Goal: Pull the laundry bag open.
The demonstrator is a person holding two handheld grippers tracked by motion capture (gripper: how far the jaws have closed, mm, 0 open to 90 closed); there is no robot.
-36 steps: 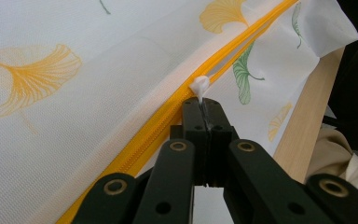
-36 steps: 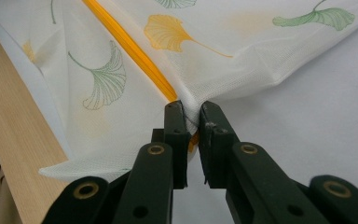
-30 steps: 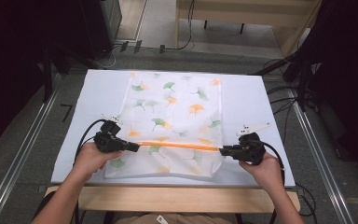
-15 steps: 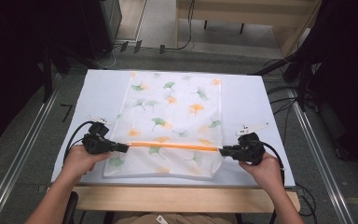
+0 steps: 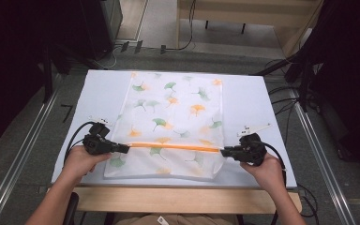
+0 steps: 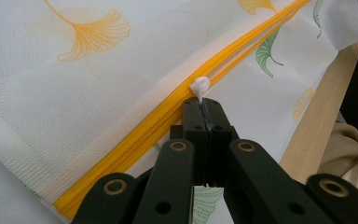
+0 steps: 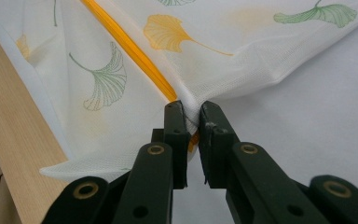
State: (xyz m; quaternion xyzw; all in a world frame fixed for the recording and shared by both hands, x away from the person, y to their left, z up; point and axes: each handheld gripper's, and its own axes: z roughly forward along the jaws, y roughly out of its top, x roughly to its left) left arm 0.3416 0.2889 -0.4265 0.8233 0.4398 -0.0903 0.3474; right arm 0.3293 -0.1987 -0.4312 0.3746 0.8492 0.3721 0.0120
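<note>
No text, label, brand, number or sign can be read in any of the views. On the mesh bag [image 5: 173, 126] only printed ginkgo leaves in green and orange are seen, not letters. A small white tag [image 5: 162, 220] is seen at the bottom edge, but nothing on it can be read.

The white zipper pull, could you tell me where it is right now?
The white zipper pull sits at the orange zipper's left end, pinched by the left gripper.
</note>
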